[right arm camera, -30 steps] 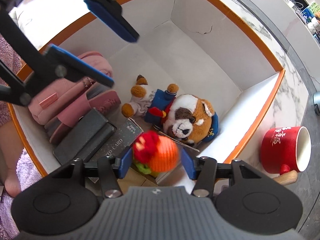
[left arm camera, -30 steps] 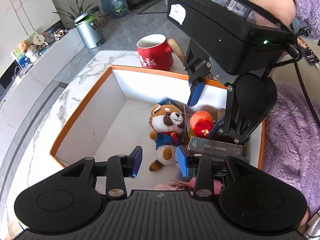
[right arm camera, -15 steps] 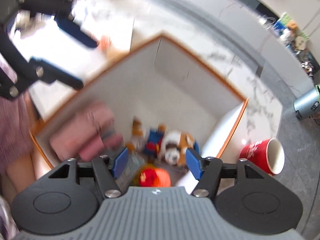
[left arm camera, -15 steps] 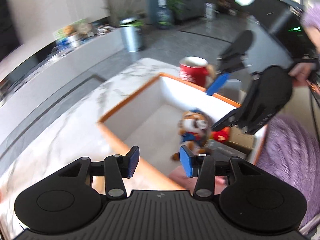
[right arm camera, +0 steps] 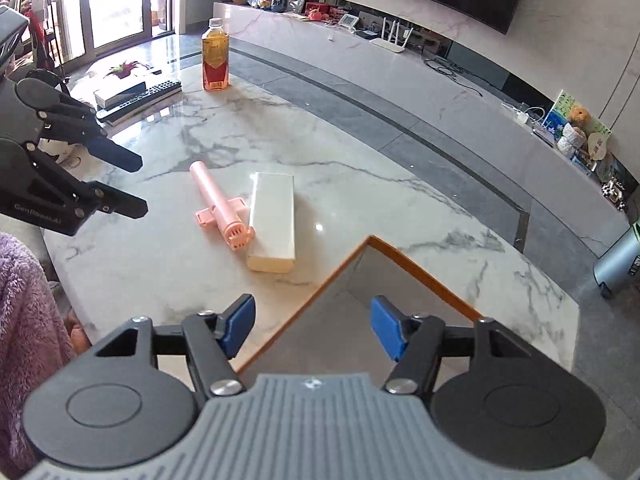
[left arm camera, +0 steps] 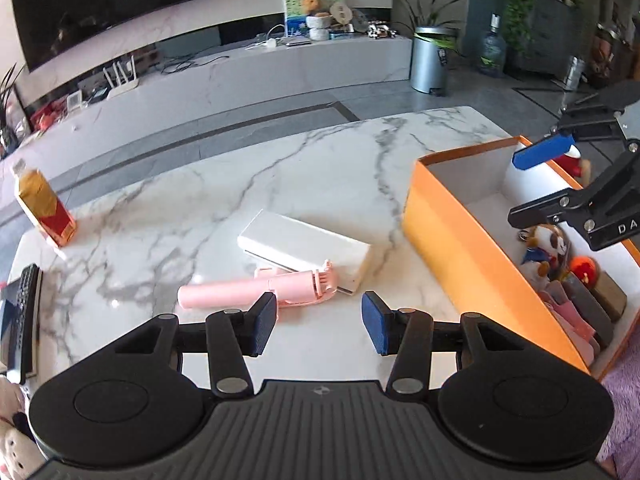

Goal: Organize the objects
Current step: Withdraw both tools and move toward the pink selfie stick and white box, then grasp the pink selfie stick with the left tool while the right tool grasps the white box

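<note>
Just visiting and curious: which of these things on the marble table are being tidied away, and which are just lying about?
Likely part of the job:
pink selfie stick
white rectangular box
orange-sided storage box

Apparently just lying about:
amber drink bottle
black remote control

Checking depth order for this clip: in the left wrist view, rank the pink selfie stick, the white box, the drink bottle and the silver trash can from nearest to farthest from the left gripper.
From the left gripper:
1. Pink selfie stick, on the table just ahead of the fingertips.
2. White box, touching the stick, just behind it.
3. Drink bottle, far left table edge.
4. Silver trash can, on the floor beyond the table.
</note>
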`<state>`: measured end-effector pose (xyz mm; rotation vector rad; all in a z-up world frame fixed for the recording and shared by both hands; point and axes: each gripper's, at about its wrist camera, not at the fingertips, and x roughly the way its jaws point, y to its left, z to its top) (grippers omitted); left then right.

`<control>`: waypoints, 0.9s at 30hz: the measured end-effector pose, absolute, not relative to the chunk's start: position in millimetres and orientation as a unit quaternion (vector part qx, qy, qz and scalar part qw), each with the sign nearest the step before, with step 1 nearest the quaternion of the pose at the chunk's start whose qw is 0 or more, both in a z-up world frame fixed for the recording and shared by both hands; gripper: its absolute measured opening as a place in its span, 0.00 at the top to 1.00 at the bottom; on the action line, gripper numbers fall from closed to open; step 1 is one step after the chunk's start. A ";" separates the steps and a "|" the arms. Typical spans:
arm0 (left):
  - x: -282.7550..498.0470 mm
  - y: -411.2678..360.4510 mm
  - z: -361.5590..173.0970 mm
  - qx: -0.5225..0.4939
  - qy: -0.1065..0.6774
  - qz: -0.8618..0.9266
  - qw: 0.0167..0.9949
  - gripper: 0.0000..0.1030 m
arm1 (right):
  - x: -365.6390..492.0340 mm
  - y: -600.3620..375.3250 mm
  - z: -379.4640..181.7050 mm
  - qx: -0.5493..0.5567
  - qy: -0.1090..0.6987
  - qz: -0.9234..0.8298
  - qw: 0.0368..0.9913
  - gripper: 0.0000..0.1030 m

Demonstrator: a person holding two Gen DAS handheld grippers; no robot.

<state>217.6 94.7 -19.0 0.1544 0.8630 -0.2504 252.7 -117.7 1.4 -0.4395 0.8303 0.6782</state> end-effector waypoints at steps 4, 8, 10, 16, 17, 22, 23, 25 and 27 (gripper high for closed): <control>231.9 112.1 -39.1 0.045 0.426 -0.116 0.896 0.45 | 269.2 -88.4 -15.8 -0.207 0.415 0.329 0.823 0.55; 242.7 113.2 -60.4 0.071 0.419 -0.122 0.897 0.46 | 288.1 -62.5 -36.7 -0.207 0.433 0.341 0.808 0.60; 246.4 109.3 -70.9 0.107 0.412 -0.133 0.895 0.46 | 295.7 -50.5 -46.6 -0.207 0.441 0.347 0.801 0.62; 255.6 94.5 -96.6 0.245 0.385 -0.178 0.872 0.46 | 317.2 -12.0 -74.8 -0.229 0.452 0.354 0.786 0.63; 256.9 92.8 -100.7 0.266 0.382 -0.185 0.865 0.46 | 321.0 -7.3 -77.8 -0.236 0.451 0.350 0.787 0.63; 263.3 87.5 -123.1 0.360 0.375 -0.212 0.827 0.46 | 348.1 8.5 -89.8 -0.227 0.469 0.332 0.786 0.63; 264.6 87.1 -127.4 0.374 0.374 -0.213 0.821 0.46 | 352.8 10.9 -91.7 -0.224 0.473 0.330 0.786 0.63; 266.6 86.1 -134.6 0.392 0.372 -0.215 0.813 0.46 | 362.2 16.5 -95.6 -0.215 0.479 0.329 0.785 0.63; 266.9 85.5 -138.4 0.400 0.368 -0.219 0.810 0.43 | 370.0 21.8 -98.9 -0.205 0.484 0.327 0.786 0.63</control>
